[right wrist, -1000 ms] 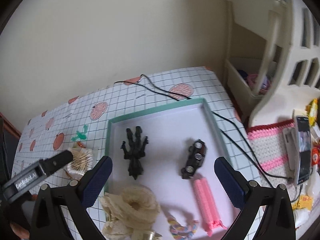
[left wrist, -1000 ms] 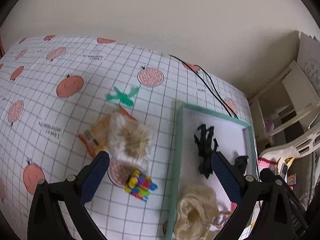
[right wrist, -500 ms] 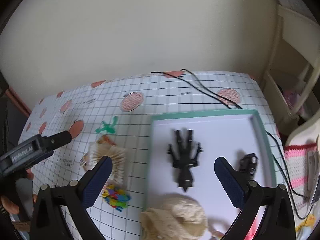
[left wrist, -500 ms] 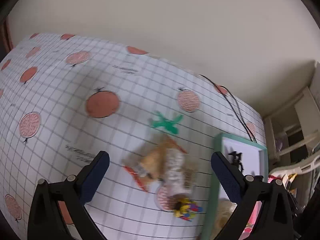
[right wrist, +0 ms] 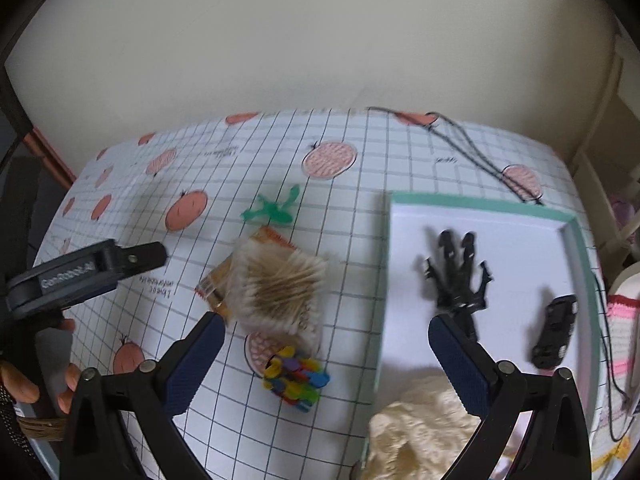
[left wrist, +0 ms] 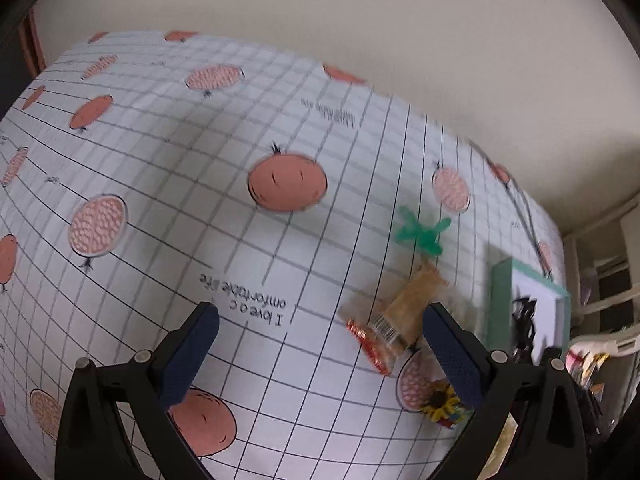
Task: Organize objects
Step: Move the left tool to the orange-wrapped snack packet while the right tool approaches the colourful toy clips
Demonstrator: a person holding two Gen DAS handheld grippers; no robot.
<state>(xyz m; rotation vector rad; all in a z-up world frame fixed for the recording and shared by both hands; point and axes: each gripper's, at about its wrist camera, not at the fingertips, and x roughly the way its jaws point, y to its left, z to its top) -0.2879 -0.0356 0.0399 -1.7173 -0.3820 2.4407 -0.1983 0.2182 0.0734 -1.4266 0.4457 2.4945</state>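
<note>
I see a surface (right wrist: 360, 152) under a white grid-lined cloth printed with orange fruit — on it lie a green plastic figure (right wrist: 274, 210), a clear pack of cotton swabs (right wrist: 278, 286), a multicoloured clip bundle (right wrist: 296, 376), an orange snack packet (left wrist: 394, 318) and a teal-rimmed white tray (right wrist: 480, 204).

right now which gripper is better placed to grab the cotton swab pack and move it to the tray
Right. The right gripper hangs open just short of the cotton swab pack, with the tray beside it. The left gripper is open too, but faces mostly bare tablecloth.

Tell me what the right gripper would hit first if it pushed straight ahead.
Probably the box of cotton swabs, which lies centred ahead of the open right gripper; the colourful toy sits nearer but may pass underneath. Depth is unclear.
</note>
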